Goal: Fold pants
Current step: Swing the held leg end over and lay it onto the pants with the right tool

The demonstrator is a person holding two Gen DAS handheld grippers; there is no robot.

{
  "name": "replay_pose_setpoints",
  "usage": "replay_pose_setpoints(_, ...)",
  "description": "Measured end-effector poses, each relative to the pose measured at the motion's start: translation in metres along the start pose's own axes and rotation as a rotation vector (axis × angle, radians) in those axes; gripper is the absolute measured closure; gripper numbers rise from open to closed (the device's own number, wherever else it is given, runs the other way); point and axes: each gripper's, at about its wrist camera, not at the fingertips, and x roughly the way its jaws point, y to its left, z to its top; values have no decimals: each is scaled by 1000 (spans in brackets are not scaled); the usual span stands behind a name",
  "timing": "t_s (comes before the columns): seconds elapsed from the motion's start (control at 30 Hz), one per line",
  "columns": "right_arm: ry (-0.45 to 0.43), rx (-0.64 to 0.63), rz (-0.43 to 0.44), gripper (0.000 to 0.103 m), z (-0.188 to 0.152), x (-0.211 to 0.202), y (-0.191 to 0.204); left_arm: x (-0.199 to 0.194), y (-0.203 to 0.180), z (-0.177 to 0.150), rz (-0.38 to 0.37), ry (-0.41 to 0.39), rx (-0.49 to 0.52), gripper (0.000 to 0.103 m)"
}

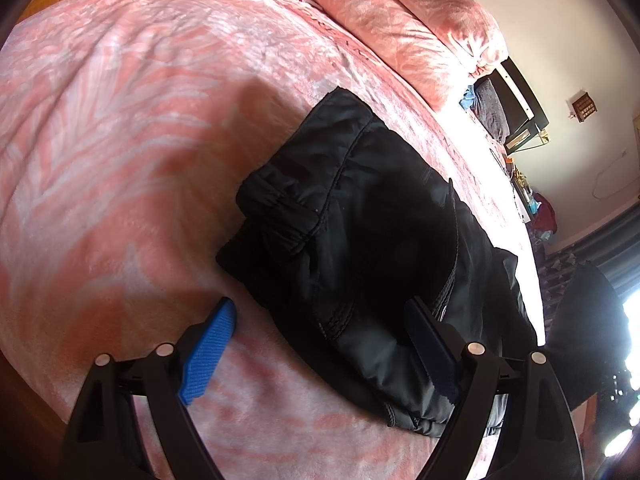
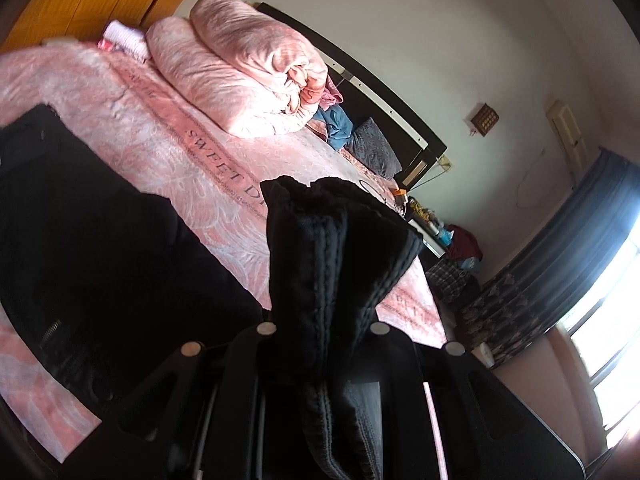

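Pants: black pants (image 1: 360, 240) are lying partly folded on the pink bedspread (image 1: 120, 140), waistband showing.
Left gripper: left gripper (image 1: 320, 344) is hovering spread over the near edge, gripping nothing.
Right gripper: right gripper (image 2: 320, 344) is pinching a bunched hem end, lifted.
Progress: one fold seemingly done; the lifted end is awaiting laying over.

Pink bedspread (image 2: 248, 152); white wall (image 2: 440, 40); bright window (image 2: 612, 360) behind dark curtains (image 2: 560, 272).

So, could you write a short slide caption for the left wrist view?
Open left hand-held gripper over partly folded black pants on a pink bedspread.
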Motion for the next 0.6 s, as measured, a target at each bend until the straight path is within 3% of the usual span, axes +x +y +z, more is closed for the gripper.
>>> replay_pose_setpoints(0.37, -46, -439, -168, 91, -34, 11, 99, -2, 2, -1, -14, -2, -9, 16)
replay_pose_setpoints(0.6, -28, -593, -192, 90, -59, 22, 135, -3, 3, -1, -23, -3, -13, 16)
